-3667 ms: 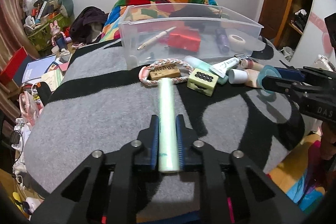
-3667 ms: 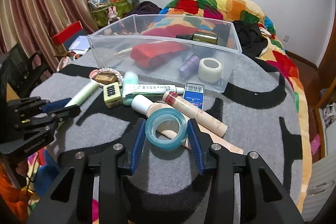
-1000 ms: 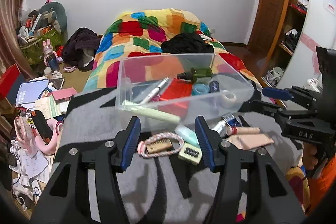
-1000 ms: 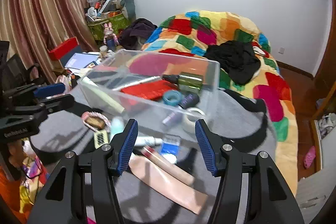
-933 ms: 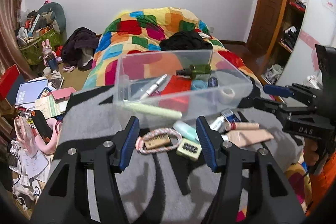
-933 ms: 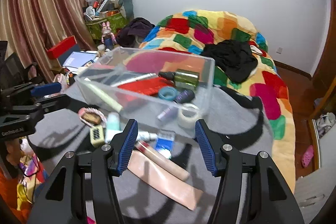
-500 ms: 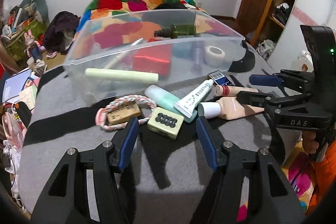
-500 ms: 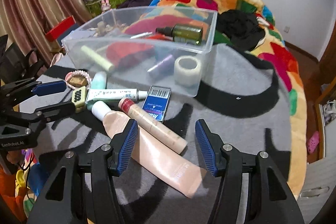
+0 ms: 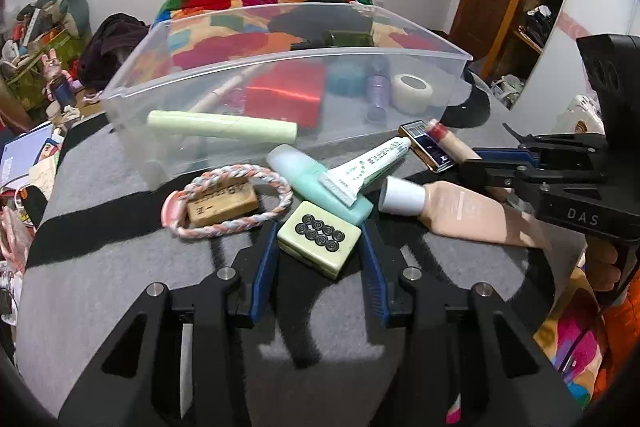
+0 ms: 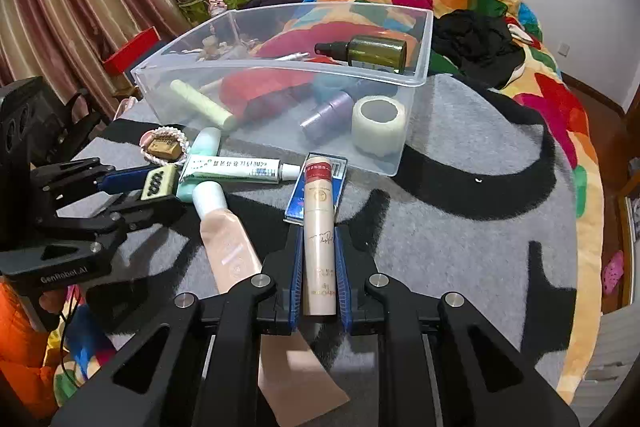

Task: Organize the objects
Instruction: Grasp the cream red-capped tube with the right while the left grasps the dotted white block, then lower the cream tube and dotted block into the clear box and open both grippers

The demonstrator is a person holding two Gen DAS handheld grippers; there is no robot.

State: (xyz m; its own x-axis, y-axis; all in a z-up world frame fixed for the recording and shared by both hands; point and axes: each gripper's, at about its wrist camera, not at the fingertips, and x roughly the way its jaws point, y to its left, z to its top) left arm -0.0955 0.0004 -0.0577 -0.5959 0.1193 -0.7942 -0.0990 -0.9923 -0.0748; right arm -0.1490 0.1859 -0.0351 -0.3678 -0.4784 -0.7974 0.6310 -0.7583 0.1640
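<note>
1. Clear bin (image 10: 416, 79) sits on the grey blanket (image 10: 460, 227); a peach tube (image 10: 228, 247) lies beside the claws
2. Left claw (image 9: 320, 259) is spread around the mahjong tile (image 9: 318, 241)
3. Right claw (image 10: 319, 267) pinches the cream bottle (image 10: 318, 227), which lies over a blue box (image 10: 298, 203)

— In the clear plastic bin (image 10: 416, 39)? 
— Pale green stick (image 9: 222, 126) lying flat, red pouch (image 9: 285, 98), purple bottle (image 10: 326, 117), white tape roll (image 10: 378, 129), dark green bottle (image 10: 370, 51). 
— And in front? 
— Mahjong tile (image 9: 318, 242), cream tube with red cap (image 10: 319, 227), toothpaste tube (image 10: 236, 169).
</note>
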